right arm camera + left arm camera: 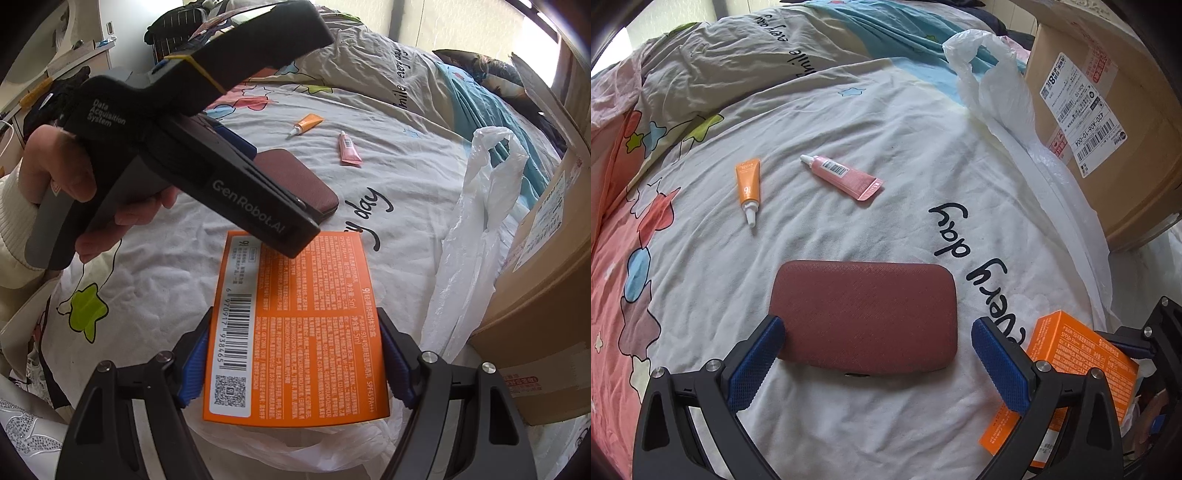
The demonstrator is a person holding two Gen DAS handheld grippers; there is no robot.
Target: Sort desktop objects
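Note:
A maroon textured case [864, 314] lies flat on the bedsheet. My left gripper [877, 323] stands open wide astride its near end; the left pad is at the case's edge and the right pad stands clear of it. An orange tube [748, 186] and a pink tube [842, 177] lie farther back. My right gripper [295, 328] is shut on an orange printed box [299, 325], with a blue pad against each long side. That box [1078, 365] shows at the lower right of the left wrist view. The case [295, 177] is partly hidden behind the left gripper's black body [192, 147].
A white plastic bag [476, 221] lies along the right, against a large cardboard box [546, 258]. A hand [74, 177] holds the left gripper's handle. The patterned bedsheet [701, 277] covers the whole surface, with a rumpled quilt [757, 48] at the back.

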